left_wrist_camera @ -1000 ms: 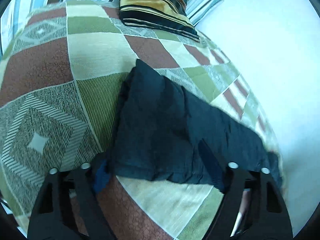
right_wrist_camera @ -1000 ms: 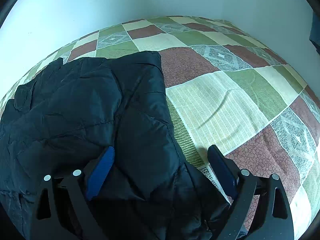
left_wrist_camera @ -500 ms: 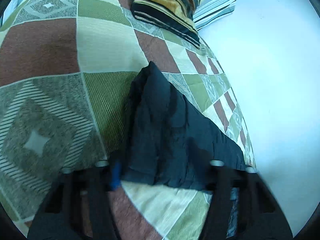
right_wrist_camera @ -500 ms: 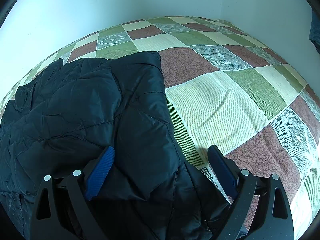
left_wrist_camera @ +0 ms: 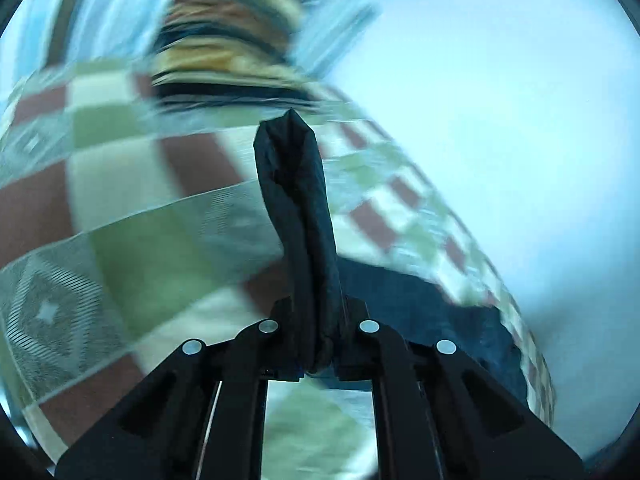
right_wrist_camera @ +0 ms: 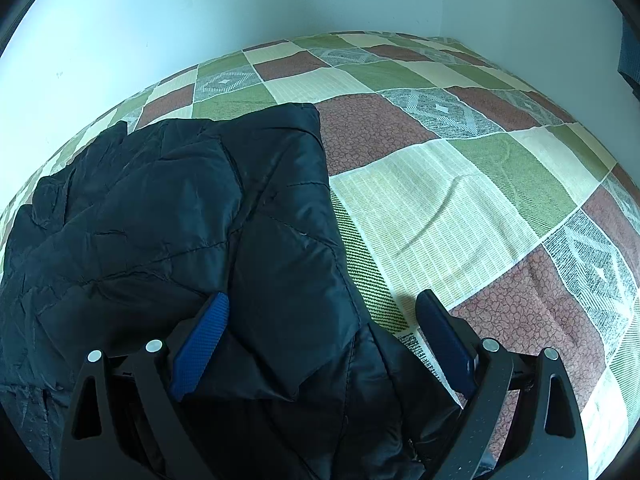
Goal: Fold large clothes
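Left tongs (left_wrist_camera: 316, 332) clamped on a bunched fold of the black jacket (left_wrist_camera: 298, 216); the jaws have just been closing, with the fabric between them. The pinched strip sticks straight out ahead of the tips, and the rest of the jacket trails down to their right onto the bed (left_wrist_camera: 120, 248). That view is motion-blurred. A striped pillow (left_wrist_camera: 224, 52) sits far ahead of the left tongs, the wall (left_wrist_camera: 500, 120) runs along their right, and there is open quilt to their left.

Right tongs (right_wrist_camera: 324, 336) are open, pads not pressing. The jacket's (right_wrist_camera: 168, 216) right edge runs between the fingers: left pad (right_wrist_camera: 202, 344) over fabric, right pad (right_wrist_camera: 444, 340) over bare quilt. Only this view shows the jacket body spread flat, ahead and left of the tongs, its far edge near the wall (right_wrist_camera: 200, 12). Clear quilt ahead and to the right, out to the room corner.
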The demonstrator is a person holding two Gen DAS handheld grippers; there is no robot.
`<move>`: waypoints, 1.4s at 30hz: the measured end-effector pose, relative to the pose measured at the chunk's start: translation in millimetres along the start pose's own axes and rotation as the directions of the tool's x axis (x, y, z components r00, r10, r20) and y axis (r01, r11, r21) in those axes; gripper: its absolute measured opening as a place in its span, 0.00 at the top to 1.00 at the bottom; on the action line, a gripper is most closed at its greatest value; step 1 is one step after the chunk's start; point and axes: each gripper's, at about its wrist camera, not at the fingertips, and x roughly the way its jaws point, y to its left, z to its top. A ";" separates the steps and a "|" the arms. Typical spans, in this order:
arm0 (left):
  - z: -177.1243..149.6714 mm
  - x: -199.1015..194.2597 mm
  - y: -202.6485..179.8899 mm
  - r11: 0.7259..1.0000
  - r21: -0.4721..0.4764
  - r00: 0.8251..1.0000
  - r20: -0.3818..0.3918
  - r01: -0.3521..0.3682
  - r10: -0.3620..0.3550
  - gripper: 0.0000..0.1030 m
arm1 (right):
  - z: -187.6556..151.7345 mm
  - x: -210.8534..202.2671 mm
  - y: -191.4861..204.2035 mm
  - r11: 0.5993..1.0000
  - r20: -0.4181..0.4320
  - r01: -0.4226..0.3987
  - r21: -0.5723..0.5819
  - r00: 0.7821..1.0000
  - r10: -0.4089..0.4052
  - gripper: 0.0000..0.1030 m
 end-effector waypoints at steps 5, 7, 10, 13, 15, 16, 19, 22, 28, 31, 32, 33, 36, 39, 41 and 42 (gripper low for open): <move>-18.9 9.2 -107.9 0.977 0.164 0.990 -0.051 0.137 -0.130 0.92 | -0.6 -0.2 -1.3 1.000 0.000 -0.009 0.009 1.000 0.009 0.10; -34.5 17.1 -145.1 0.959 0.212 0.981 -0.089 0.187 -0.172 0.92 | -1.2 -0.6 -1.7 1.000 0.001 -0.012 0.013 1.000 0.012 0.10; -64.3 36.8 -205.1 0.927 0.274 0.962 -0.164 0.258 -0.219 0.92 | -1.6 -0.6 -2.1 1.000 0.002 -0.015 0.016 1.000 0.015 0.10; -100.0 57.7 -260.1 0.890 0.322 0.936 -0.244 0.324 -0.253 0.92 | -1.7 -0.7 -3.0 1.000 0.002 -0.020 0.021 1.000 0.020 0.10; -124.6 67.7 -290.4 0.858 0.368 0.923 -0.279 0.358 -0.265 0.92 | -1.8 -0.6 -4.2 0.999 0.002 -0.024 0.024 1.000 0.024 0.10; -140.6 74.6 -308.2 0.839 0.396 0.915 -0.303 0.374 -0.265 0.92 | -1.9 -0.6 -4.4 0.999 0.003 -0.026 0.025 1.000 0.025 0.10; -179.2 96.9 -341.5 0.809 0.422 0.890 -0.379 0.409 -0.253 0.92 | -2.1 -0.7 -4.7 0.999 0.004 -0.029 0.028 1.000 0.029 0.10; -211.9 114.7 -362.0 0.794 0.426 0.866 -0.440 0.434 -0.238 0.92 | -2.2 -0.5 -5.0 0.999 0.004 -0.031 0.030 1.000 0.031 0.10; -274.8 136.6 -395.0 0.755 0.440 0.816 -0.538 0.487 -0.213 0.92 | -2.7 -0.5 -6.1 0.999 0.005 -0.039 0.035 0.999 0.039 0.10; -298.9 140.2 -408.4 0.741 0.437 0.794 -0.571 0.510 -0.210 0.92 | -2.5 -0.4 -6.8 0.998 0.006 -0.042 0.037 0.999 0.042 0.10; -305.8 141.1 -413.5 0.739 0.435 0.789 -0.577 0.514 -0.209 0.92 | -2.5 -0.2 -6.7 0.998 0.006 -0.043 0.037 0.999 0.042 0.10; -310.1 143.5 -416.4 0.737 0.434 0.784 -0.585 0.518 -0.207 0.92 | -2.6 -0.4 -6.7 0.998 0.006 -0.043 0.037 0.999 0.042 0.10; -325.9 152.3 -425.5 0.733 0.442 0.778 -0.599 0.518 -0.189 0.92 | -2.6 -0.3 -6.8 0.998 0.006 -0.042 0.037 0.999 0.042 0.10; -333.6 157.5 -425.8 0.738 0.439 0.774 -0.608 0.512 -0.176 0.92 | -2.5 -0.4 -6.8 0.998 0.007 -0.042 0.037 0.999 0.042 0.10; -339.3 162.2 -425.3 0.740 0.443 0.774 -0.612 0.506 -0.163 0.92 | -2.4 -0.2 -6.8 0.998 0.006 -0.042 0.037 0.999 0.042 0.10; -341.6 163.8 -424.6 0.741 0.444 0.774 -0.613 0.504 -0.159 0.92 | -2.4 -0.3 -6.7 0.998 0.006 -0.042 0.037 0.999 0.042 0.10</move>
